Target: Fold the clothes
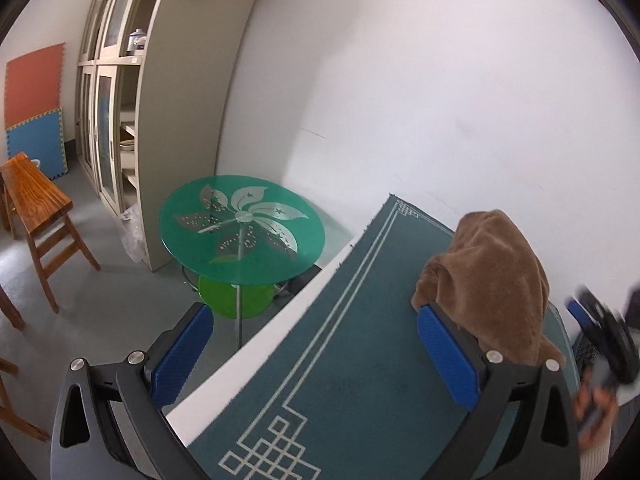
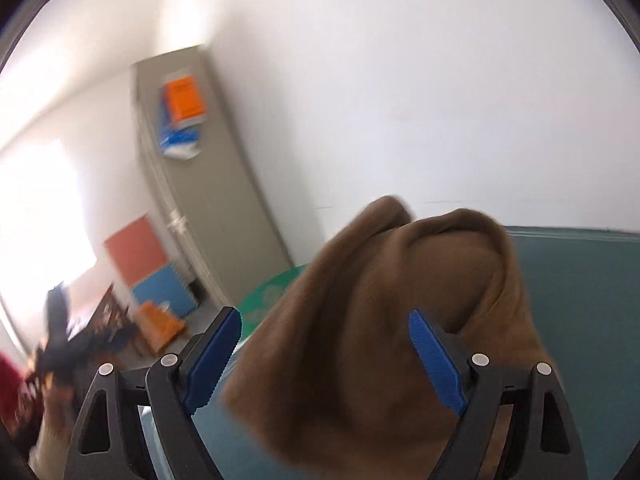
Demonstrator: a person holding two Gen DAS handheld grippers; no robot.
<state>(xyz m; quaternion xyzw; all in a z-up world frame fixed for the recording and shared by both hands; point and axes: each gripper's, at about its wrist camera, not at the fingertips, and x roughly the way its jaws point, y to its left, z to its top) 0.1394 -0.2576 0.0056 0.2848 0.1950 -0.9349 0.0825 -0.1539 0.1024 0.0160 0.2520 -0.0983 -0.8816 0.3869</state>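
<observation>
A brown garment (image 1: 488,280) lies in a bunched heap on the dark green mat (image 1: 352,352) that covers the table. My left gripper (image 1: 316,332) is open and empty, its right finger just left of the heap, its left finger past the table edge. The right gripper (image 1: 600,332) shows blurred at the right edge of the left wrist view. In the right wrist view the brown garment (image 2: 380,320) fills the space between and beyond the blue fingers of my right gripper (image 2: 326,332), which is open. That view is motion-blurred, so contact is unclear.
A round green glass table (image 1: 240,228) stands left of the mat's table, near the white wall. A beige cabinet (image 1: 168,112) stands behind it. A wooden stool (image 1: 36,216) is at the far left on the grey floor.
</observation>
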